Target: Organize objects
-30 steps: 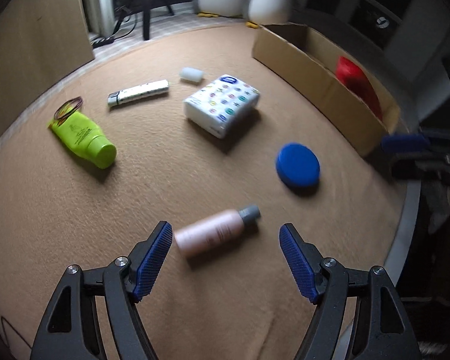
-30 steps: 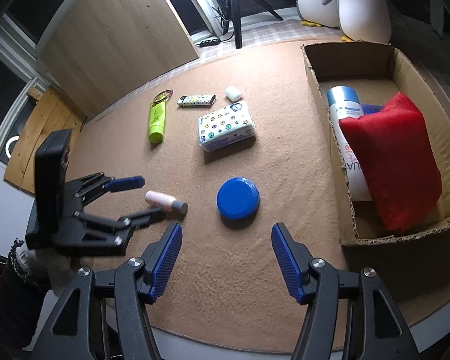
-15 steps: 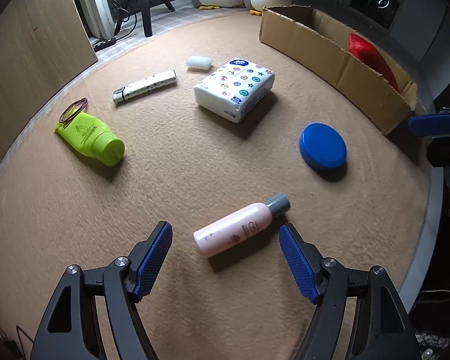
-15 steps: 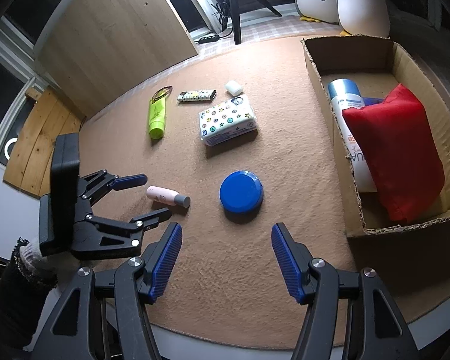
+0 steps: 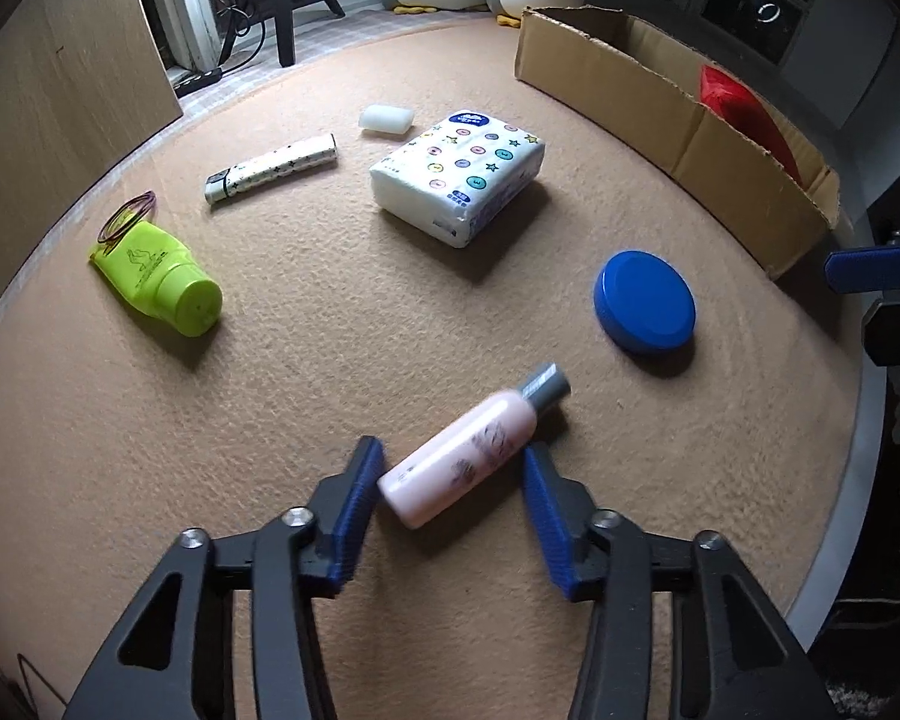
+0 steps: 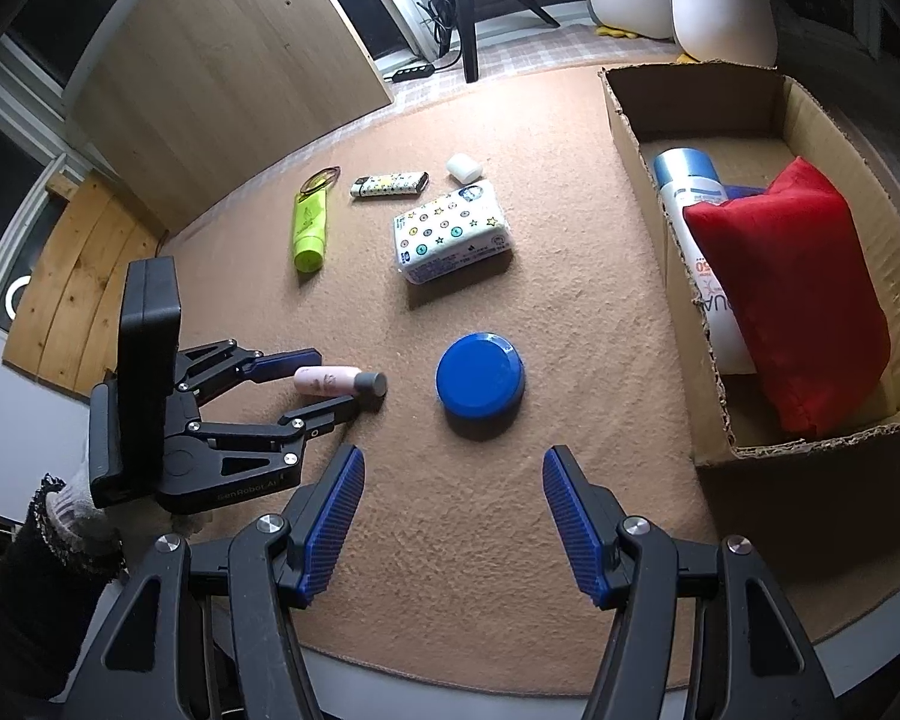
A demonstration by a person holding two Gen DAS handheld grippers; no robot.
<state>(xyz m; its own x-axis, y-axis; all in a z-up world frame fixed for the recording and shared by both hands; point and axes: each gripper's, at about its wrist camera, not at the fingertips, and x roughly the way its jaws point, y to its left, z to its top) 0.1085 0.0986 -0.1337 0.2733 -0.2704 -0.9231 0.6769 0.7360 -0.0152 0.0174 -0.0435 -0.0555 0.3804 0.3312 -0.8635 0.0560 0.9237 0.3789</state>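
Observation:
A pink bottle [image 5: 468, 450] with a grey cap lies slantwise on the tan carpet between the blue pads of my left gripper [image 5: 450, 468]. Its jaws are closing, and both pads touch the bottle, which looks blurred. In the right wrist view the same bottle [image 6: 330, 379] sits between the left gripper's fingers [image 6: 282, 360]. My right gripper [image 6: 453, 516] hovers open near the table's front edge, nothing between its pads, with a blue round lid [image 6: 480, 375] just ahead of it. The cardboard box [image 6: 714, 444] stands to the right.
On the carpet lie a tissue pack [image 5: 459, 177], a green tube [image 5: 159, 276] with rubber bands, a patterned lighter [image 5: 270, 177] and a white case [image 5: 386, 119]. The box holds a red pouch [image 6: 792, 306] and a spray can [image 6: 690, 198]. Plush penguins stand behind.
My left gripper has come down over the pink bottle and its jaws have narrowed from wide apart until they touch it. The right gripper has stayed where it was.

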